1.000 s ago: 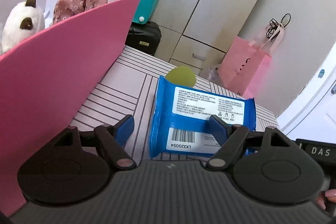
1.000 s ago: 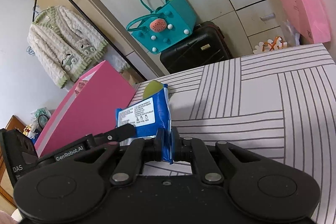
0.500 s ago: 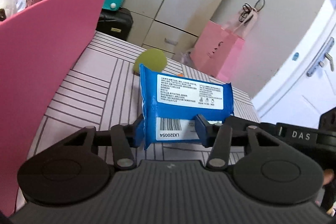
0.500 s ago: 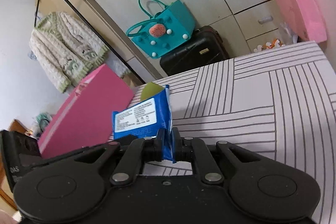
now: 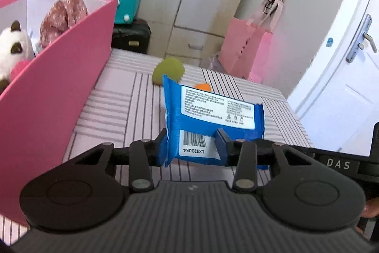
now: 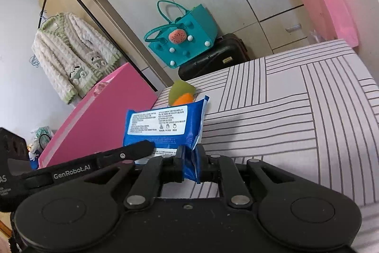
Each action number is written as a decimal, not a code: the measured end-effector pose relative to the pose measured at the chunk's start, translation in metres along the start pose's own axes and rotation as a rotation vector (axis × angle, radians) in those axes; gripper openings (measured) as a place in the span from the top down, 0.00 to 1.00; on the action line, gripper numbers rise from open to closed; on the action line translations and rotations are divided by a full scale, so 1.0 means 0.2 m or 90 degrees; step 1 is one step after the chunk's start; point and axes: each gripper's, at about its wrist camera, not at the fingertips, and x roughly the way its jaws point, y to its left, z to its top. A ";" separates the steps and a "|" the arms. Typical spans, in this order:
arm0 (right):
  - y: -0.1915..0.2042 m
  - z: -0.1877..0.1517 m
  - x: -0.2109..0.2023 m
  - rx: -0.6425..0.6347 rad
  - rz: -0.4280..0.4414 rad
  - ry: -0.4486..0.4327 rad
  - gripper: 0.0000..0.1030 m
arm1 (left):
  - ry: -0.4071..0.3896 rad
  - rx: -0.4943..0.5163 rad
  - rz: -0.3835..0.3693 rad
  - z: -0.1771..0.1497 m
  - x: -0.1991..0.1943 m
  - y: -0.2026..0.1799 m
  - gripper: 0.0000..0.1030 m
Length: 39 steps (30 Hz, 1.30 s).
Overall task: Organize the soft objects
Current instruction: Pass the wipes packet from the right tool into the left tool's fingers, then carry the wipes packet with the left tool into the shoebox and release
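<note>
Blue pack (image 5: 213, 127) is off the striped bed (image 6: 296, 106), beside the pink box (image 5: 54, 96). Left hand-held gripper (image 5: 191, 146) is clamped across its barcode end. Right hand-held gripper (image 6: 191, 164) pinches a corner, its jaws opening slightly while the wrapper is between the pads.

To do the handover well: left keeps a firm squeeze, right lets go fully before the carry over the box wall.

The box holds a plush cat (image 5: 14, 49) and floral cloth (image 5: 62, 16).

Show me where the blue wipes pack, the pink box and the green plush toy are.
blue wipes pack (image 5: 213, 108): left wrist view, on its white label.
pink box (image 5: 54, 96): left wrist view, on its outer side wall.
green plush toy (image 5: 168, 69): left wrist view, on its rounded top.
</note>
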 end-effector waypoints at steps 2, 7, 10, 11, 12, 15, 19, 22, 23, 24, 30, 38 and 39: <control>0.03 -0.02 -0.03 -0.009 -0.012 -0.003 0.85 | 0.011 -0.003 -0.009 -0.01 -0.03 0.00 0.61; 0.09 -0.09 -0.07 -0.004 -0.023 0.001 0.77 | 0.030 0.014 -0.012 -0.06 -0.09 -0.01 0.61; 0.12 -0.13 -0.10 0.000 -0.030 0.011 0.72 | 0.054 0.025 -0.013 -0.07 -0.12 -0.02 0.61; 0.13 -0.15 -0.11 -0.001 -0.033 0.014 0.68 | 0.061 0.027 -0.017 -0.08 -0.13 -0.02 0.61; 0.14 -0.16 -0.11 -0.002 -0.036 0.018 0.65 | 0.069 0.029 -0.023 -0.08 -0.15 -0.02 0.61; 0.19 -0.19 -0.14 -0.016 -0.058 0.037 0.60 | 0.091 0.028 -0.040 -0.11 -0.19 -0.02 0.61; 0.25 -0.24 -0.17 -0.030 -0.064 0.064 0.55 | 0.107 0.027 -0.053 -0.15 -0.26 0.00 0.61; 0.30 -0.29 -0.20 -0.041 -0.064 0.080 0.54 | 0.119 0.031 -0.061 -0.18 -0.32 0.02 0.61; 0.33 -0.30 -0.21 -0.047 -0.064 0.084 0.54 | 0.123 0.031 -0.064 -0.18 -0.34 0.04 0.61; 0.35 -0.31 -0.23 -0.052 -0.065 0.087 0.54 | 0.125 0.030 -0.066 -0.19 -0.36 0.04 0.61; 0.45 -0.37 -0.28 -0.063 -0.056 0.102 0.54 | 0.133 0.035 -0.070 -0.22 -0.47 0.09 0.61; 0.60 -0.42 -0.30 -0.099 -0.022 0.126 0.54 | 0.136 0.026 -0.068 -0.23 -0.62 0.18 0.61; 0.62 -0.42 -0.30 -0.105 -0.017 0.131 0.54 | 0.135 0.024 -0.069 -0.23 -0.64 0.20 0.61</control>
